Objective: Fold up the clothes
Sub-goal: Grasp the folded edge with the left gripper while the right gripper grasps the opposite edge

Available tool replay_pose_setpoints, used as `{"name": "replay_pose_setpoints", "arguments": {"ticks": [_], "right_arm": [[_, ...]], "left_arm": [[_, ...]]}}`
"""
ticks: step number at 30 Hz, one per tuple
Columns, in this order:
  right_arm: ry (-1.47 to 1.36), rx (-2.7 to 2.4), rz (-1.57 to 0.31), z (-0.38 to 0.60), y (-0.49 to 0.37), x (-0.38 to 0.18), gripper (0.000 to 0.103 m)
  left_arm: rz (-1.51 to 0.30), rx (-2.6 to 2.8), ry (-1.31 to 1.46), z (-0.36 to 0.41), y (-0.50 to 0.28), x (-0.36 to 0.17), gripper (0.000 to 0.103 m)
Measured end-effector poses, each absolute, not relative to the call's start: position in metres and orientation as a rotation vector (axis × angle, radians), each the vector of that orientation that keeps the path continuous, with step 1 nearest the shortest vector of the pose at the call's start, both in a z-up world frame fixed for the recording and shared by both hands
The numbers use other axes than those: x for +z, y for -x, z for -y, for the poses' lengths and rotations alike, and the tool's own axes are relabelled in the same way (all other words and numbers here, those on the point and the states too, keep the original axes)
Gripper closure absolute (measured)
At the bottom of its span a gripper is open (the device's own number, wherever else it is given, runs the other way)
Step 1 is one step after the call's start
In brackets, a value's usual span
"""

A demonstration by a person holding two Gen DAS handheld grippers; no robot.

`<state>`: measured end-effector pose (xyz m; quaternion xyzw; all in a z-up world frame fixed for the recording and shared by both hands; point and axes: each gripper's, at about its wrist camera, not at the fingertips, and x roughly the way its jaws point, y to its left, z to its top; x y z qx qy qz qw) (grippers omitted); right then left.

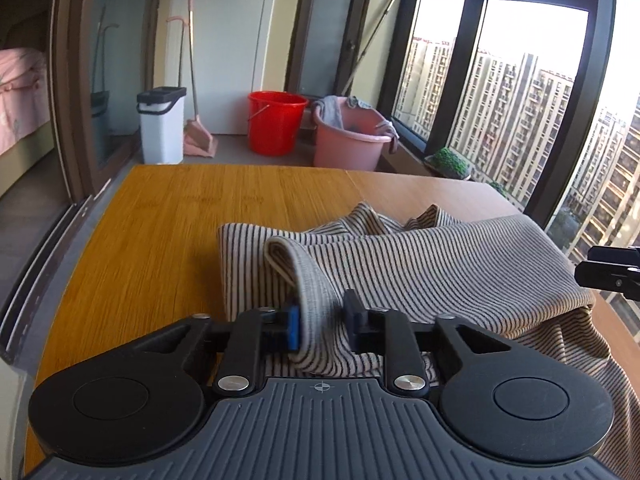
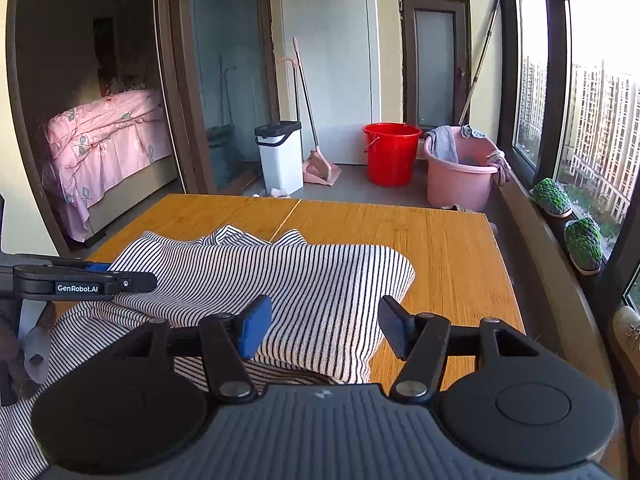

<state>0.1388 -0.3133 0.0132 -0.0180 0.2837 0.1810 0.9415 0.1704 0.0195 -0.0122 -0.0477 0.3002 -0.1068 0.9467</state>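
Note:
A black-and-white striped garment [image 1: 440, 264] lies partly folded on the wooden table [image 1: 160, 220], with its near part hanging over the front edge. My left gripper [image 1: 322, 326] is shut on a rolled fold of this cloth at its left near side, the fabric pinched between the blue pad and the black pad. In the right wrist view the striped garment [image 2: 312, 280] spreads under my right gripper [image 2: 324, 326], which is open, with the cloth's near right part below the gap. The left gripper [image 2: 100, 276] shows at the left there. The right gripper [image 1: 612, 276] pokes in at the left view's right edge.
Beyond the table's far edge [image 2: 440, 248] stand a white bin [image 2: 280, 160], a pink dustpan and broom [image 2: 320, 168], a red bucket [image 2: 392, 152] and a pink basin [image 2: 460, 176]. Potted plants [image 2: 582, 244] line the window sill on the right. A pink bed [image 2: 104, 144] lies behind glass doors.

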Motion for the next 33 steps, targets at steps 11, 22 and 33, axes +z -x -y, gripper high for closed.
{"name": "replay_pose_setpoints", "arguments": {"ticks": [11, 22, 33], "right_arm": [[0.014, 0.422, -0.574, 0.295, -0.154, 0.018, 0.056], [0.051, 0.441, -0.661, 0.277, -0.172, 0.007, 0.059], [0.05, 0.454, -0.656, 0.253, -0.225, 0.027, 0.059]], "left_arm": [[-0.578, -0.189, 0.048, -0.034, -0.175, 0.0, 0.088], [-0.447, -0.223, 0.105, -0.044, -0.155, 0.045, 0.05], [-0.646, -0.318, 0.053, 0.0, -0.165, -0.027, 0.031]]}}
